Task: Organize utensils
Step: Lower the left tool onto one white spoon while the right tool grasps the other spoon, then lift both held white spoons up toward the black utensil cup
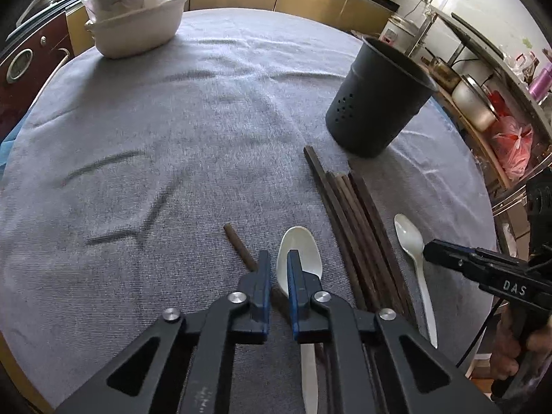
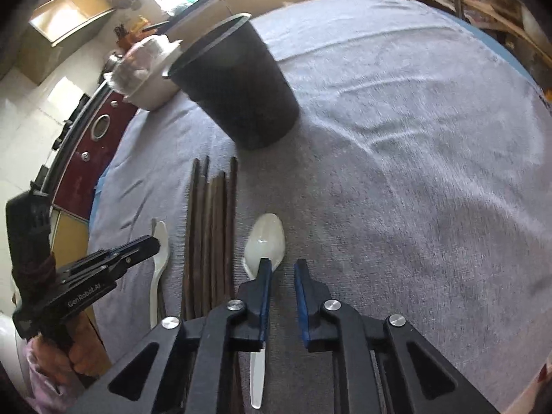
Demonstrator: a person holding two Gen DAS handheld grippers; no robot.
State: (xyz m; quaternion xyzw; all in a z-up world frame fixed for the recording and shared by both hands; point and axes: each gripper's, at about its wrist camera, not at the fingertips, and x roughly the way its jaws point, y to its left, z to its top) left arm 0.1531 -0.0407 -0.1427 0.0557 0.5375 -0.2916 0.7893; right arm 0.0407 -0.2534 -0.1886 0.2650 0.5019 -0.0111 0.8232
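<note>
Left hand-held gripper (image 1: 278, 255): it is pointed steeply down at the desk (image 1: 155, 138) with the jaws nearly closed. Only a slit is left between them.
Slit contents: the edge of the first spoon (image 1: 303, 245) and the lone chopstick (image 1: 238, 241) are both seen there. Which one is pinched cannot be told.
Right hand-held gripper (image 2: 283, 264): it is released, with a clear gap in which only grey cloth is seen. Its left finger is laid over the neck of the second spoon (image 2: 265, 238), so nothing is grasped.
Utensils: both spoons, the lone chopstick and the chopstick bundle (image 1: 348, 207) are lying flat on the cloth. None has yet been put in the black holder (image 1: 376, 100) standing just beyond the bundle.
Risk, left: the spoon and the chopstick may be caught together or only by an edge. One may then be dropped or flicked aside when lifted.
Risk, right: if the jaws are closed as placed, the spoon is likely to be missed or pushed into the bundle.
Risk, cloth: the loose, wrinkled fabric may be snagged by fingertips pressed this low.
Risk, holder: it may be tipped if it is struck by a long utensil brought in at a slant.
</note>
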